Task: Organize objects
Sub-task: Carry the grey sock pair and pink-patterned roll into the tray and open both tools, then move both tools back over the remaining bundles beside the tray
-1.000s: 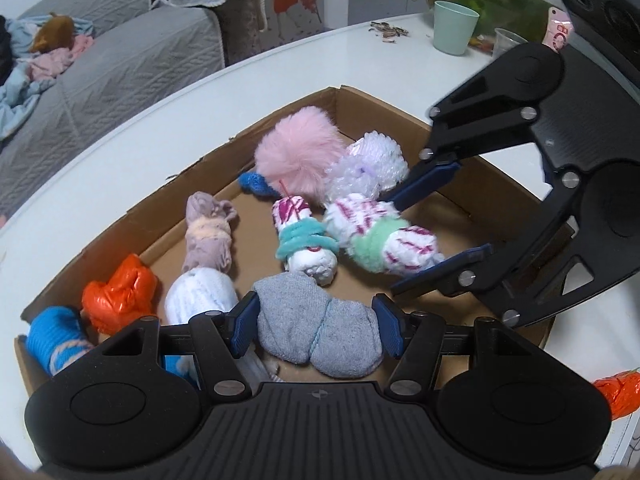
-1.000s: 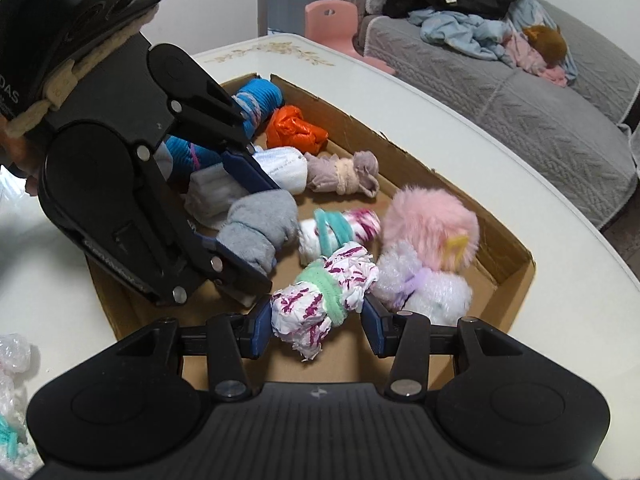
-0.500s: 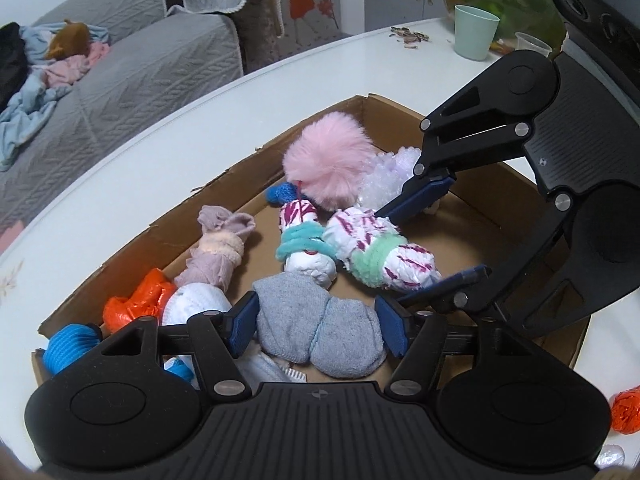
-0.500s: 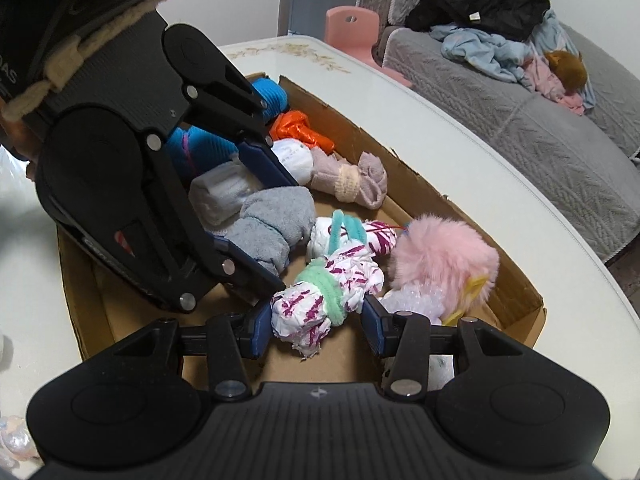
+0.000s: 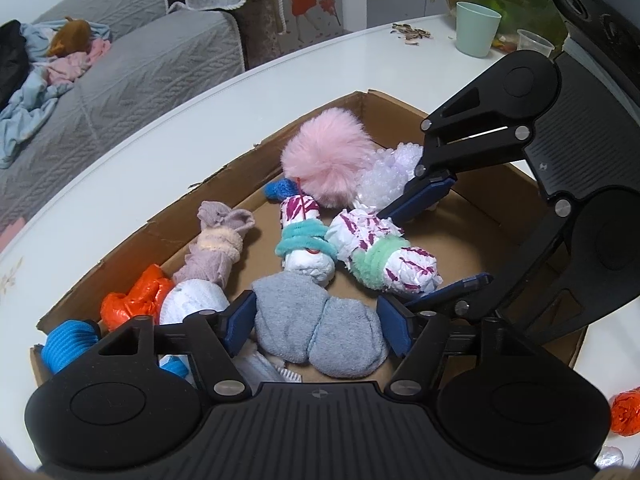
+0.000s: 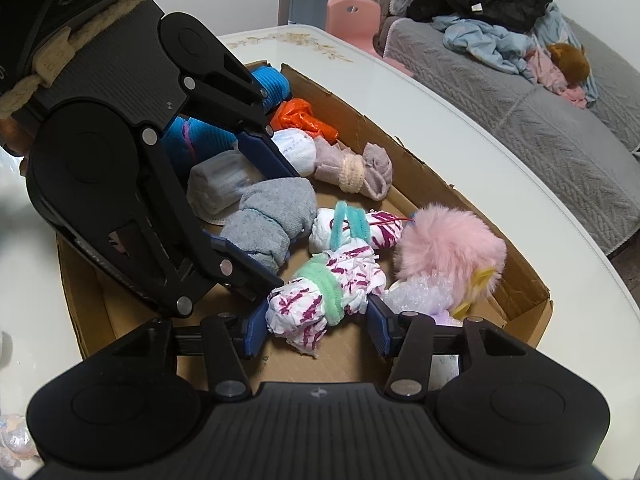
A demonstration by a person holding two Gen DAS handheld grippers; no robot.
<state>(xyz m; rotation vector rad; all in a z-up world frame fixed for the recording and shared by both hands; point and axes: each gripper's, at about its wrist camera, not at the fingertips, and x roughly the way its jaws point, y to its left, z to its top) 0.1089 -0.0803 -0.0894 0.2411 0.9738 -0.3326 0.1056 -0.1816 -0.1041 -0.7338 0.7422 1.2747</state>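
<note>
A shallow cardboard box point(image 5: 192, 204) on a white table holds several bundles. My left gripper point(image 5: 316, 326) is open, its pads on either side of a grey sock bundle point(image 5: 316, 328) lying in the box; that bundle also shows in the right wrist view point(image 6: 268, 216). My right gripper point(image 6: 316, 330) is open around a white-and-magenta bundle with a green band point(image 6: 324, 300), which rests on the box floor point(image 5: 388, 256). Beside them lie a pink pom-pom point(image 5: 328, 160), a bundle with a teal band point(image 5: 304, 240), and a mauve sock point(image 5: 218, 246).
Orange point(image 5: 132, 300), white point(image 5: 192, 304) and blue point(image 5: 70, 344) bundles fill the box's left end. An orange bundle point(image 5: 624, 412) lies on the table outside the box. A green cup point(image 5: 478, 28) stands at the far edge. A grey sofa point(image 6: 520, 112) is beyond the table.
Both grippers have opened slightly and drawn back; the grey sock and the magenta bundle now lie in the box between the open pads.
</note>
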